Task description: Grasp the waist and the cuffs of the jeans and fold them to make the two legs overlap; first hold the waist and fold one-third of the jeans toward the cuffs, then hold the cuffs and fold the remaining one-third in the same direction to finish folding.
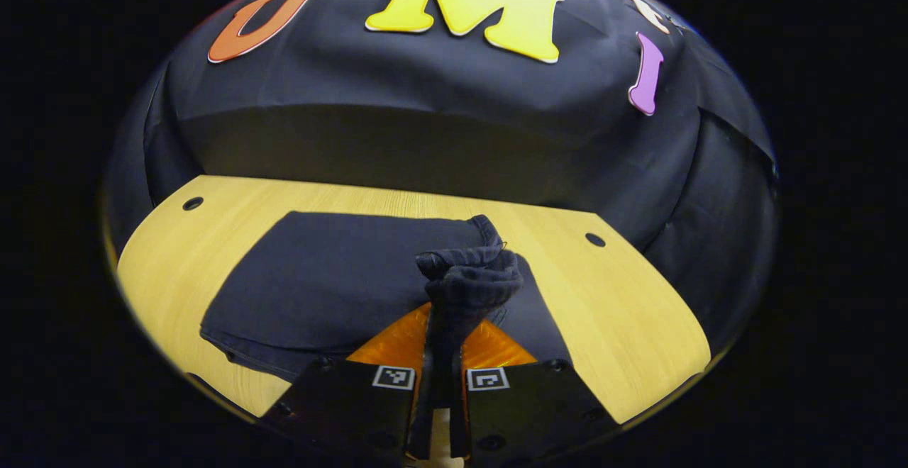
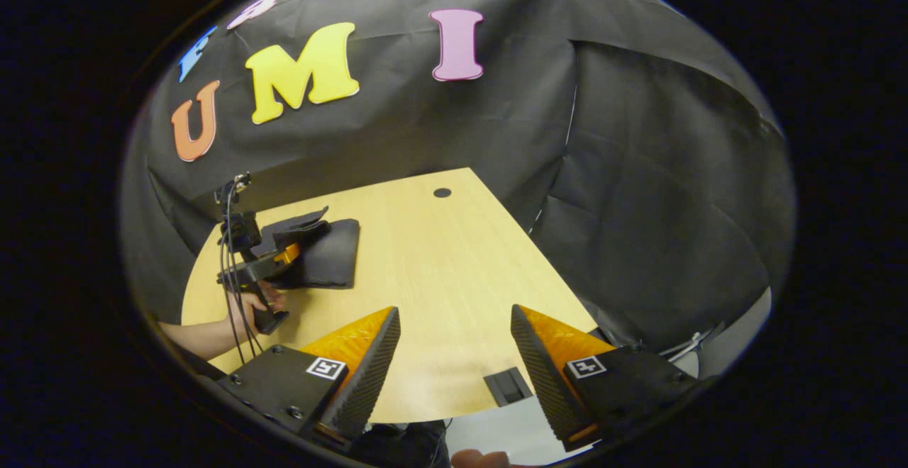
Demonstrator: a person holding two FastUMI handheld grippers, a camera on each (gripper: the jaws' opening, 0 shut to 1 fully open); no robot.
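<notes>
Jeans (image 1: 333, 276), dark soft heavy denim on the wooden table (image 1: 624, 312), look floppy: left gripper (image 1: 443, 354) pinches bunched edge, right gripper (image 2: 454, 361) gapes wide off the jeans.

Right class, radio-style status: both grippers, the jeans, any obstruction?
Left gripper shut on a bunched end of the jeans, lifted over the folded stack. Right gripper open, holding nothing, above bare table. No obstruction seen.

Jeans (image 1: 333, 276) on the table (image 1: 624, 312) — left gripper (image 1: 445, 340) at their near edge.
</notes>
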